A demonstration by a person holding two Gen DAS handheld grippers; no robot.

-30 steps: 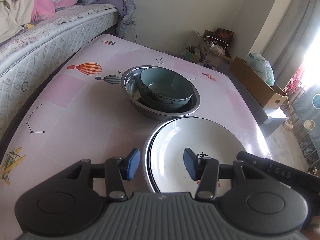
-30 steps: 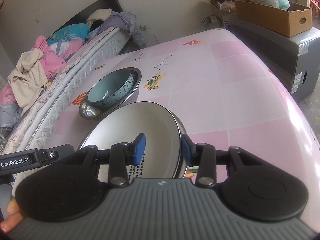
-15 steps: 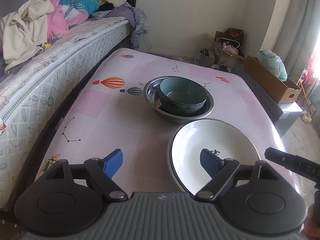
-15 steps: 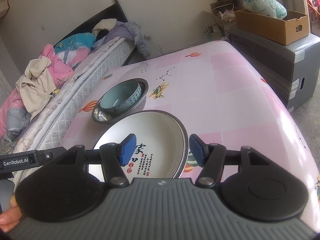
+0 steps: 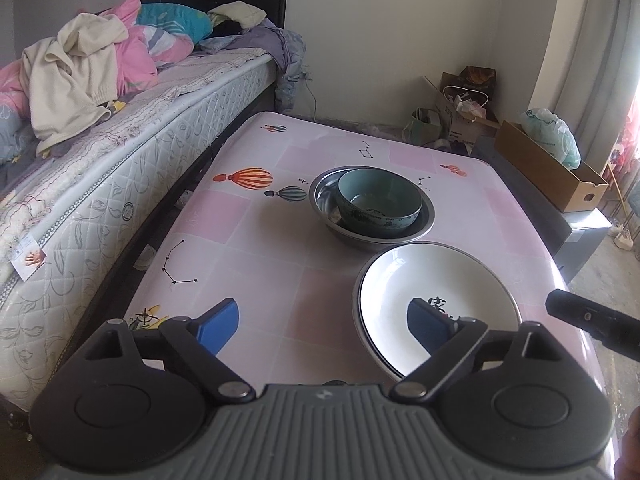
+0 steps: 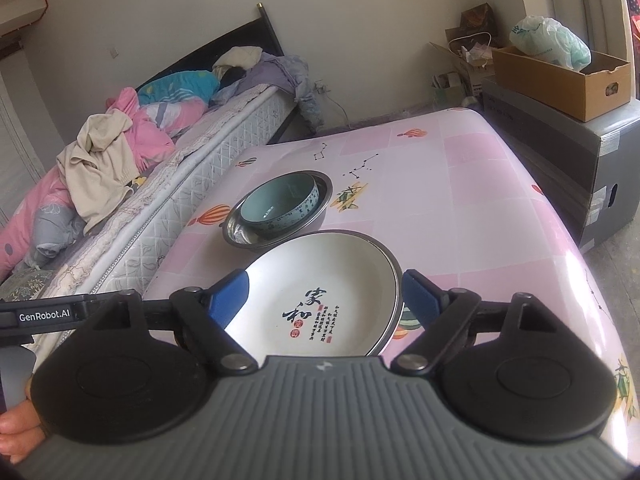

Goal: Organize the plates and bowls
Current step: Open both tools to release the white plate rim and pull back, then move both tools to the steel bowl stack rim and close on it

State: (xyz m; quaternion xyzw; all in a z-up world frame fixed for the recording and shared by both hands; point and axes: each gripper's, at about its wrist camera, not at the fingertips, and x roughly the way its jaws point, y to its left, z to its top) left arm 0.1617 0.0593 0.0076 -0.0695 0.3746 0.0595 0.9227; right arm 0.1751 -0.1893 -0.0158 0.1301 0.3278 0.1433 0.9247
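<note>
A white plate (image 5: 432,276) with black characters rests inside a steel plate on the pink table (image 5: 256,248), near its front edge. Behind it a teal bowl (image 5: 380,204) sits in a steel bowl (image 5: 324,196). My left gripper (image 5: 324,326) hovers before the plate's left side; its jaws are opening and nothing is between them. In the right wrist view my right gripper (image 6: 324,296) straddles the near rim of the white plate (image 6: 320,272) from above without touching, jaws opening. The teal bowl (image 6: 276,204) lies beyond. Each gripper's body shows at the edge of the other's view.
A bed (image 5: 120,168) with piled clothes runs along the table's left side. A cardboard box (image 6: 560,76) on a grey box (image 6: 560,160) stands to the right. Bags and boxes (image 5: 460,108) sit by the far wall. A hand (image 6: 16,428) shows at the lower left.
Both grippers have opened wide and drawn back and upward from the white plate. The plate stays on the table and the bowls have not moved.
</note>
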